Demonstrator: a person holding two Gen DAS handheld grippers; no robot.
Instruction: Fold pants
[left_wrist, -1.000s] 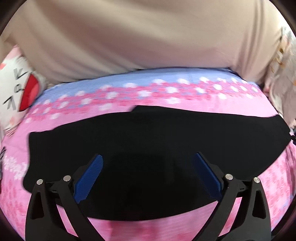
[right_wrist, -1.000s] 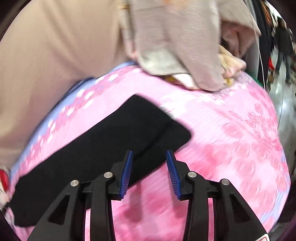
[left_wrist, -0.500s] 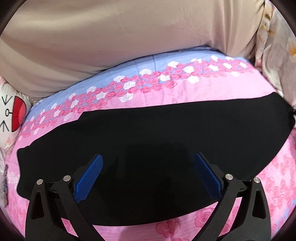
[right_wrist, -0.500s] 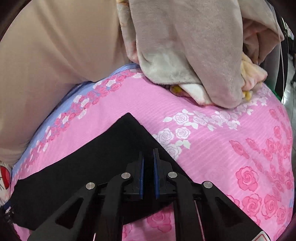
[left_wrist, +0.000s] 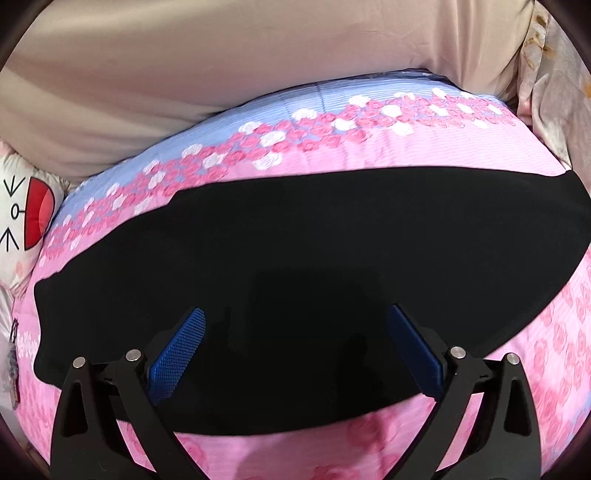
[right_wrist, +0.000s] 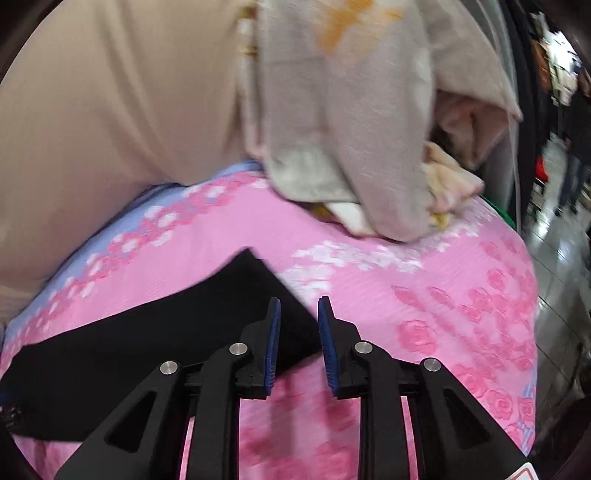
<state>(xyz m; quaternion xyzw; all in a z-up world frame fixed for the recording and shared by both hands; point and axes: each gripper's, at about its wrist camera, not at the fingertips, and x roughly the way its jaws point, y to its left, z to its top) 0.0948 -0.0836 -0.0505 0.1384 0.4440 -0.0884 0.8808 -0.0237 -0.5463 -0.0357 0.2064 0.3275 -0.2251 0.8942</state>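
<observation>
The black pants (left_wrist: 295, 251) lie flat in a long folded strip across the pink rose-print bed cover (left_wrist: 369, 155). My left gripper (left_wrist: 295, 317) hovers over the middle of the strip, wide open and empty. In the right wrist view the pants (right_wrist: 147, 332) end in a corner at the right. My right gripper (right_wrist: 298, 310) is at that corner with its jaws partly open and holds nothing; the corner lies under its left finger.
A beige headboard cushion (left_wrist: 221, 74) rises behind the bed. A white cartoon pillow (left_wrist: 22, 221) lies at the left. A pile of grey and cream blankets (right_wrist: 351, 129) sits at the bed's right end, with the bed edge and floor (right_wrist: 554, 258) beyond.
My right gripper shut on the pants' right corner half a second ago and has now opened and let it go. The left gripper stayed open over the pants, shifting slightly.
</observation>
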